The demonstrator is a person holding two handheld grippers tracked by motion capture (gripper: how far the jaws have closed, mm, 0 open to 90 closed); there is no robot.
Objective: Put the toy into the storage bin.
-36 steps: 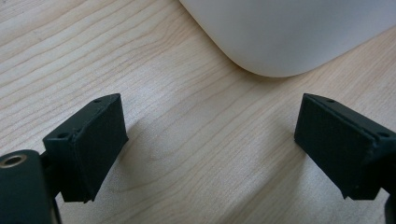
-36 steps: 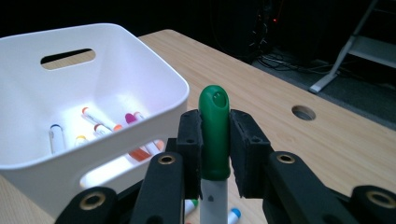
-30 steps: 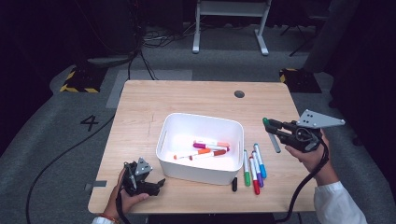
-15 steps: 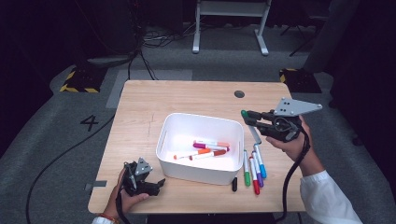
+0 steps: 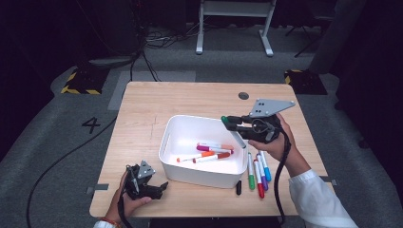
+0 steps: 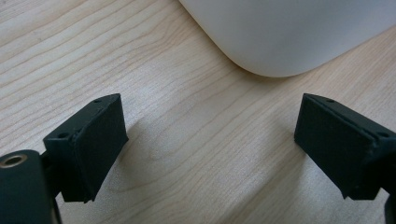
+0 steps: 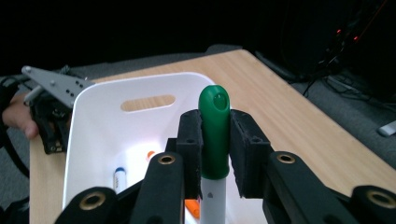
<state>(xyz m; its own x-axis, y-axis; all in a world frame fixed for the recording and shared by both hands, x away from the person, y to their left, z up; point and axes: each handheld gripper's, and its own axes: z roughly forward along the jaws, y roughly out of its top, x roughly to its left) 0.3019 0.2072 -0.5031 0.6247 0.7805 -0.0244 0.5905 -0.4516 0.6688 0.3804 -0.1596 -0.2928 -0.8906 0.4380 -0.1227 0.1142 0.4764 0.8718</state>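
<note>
the right hand-held gripper (image 7: 215, 154) clamps a green-capped marker (image 7: 214, 135) above the white bin (image 5: 190, 130); the left hand-held gripper (image 6: 210, 140) rests spread wide on the worktop (image 5: 142, 104).

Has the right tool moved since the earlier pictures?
Yes. The right tool, clamping the green marker, moved left from beyond the white bin's edge to over it.

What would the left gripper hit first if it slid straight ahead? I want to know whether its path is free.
Probably the white bin: its rounded corner sits right ahead of the open left gripper, with bare table between them.
</note>
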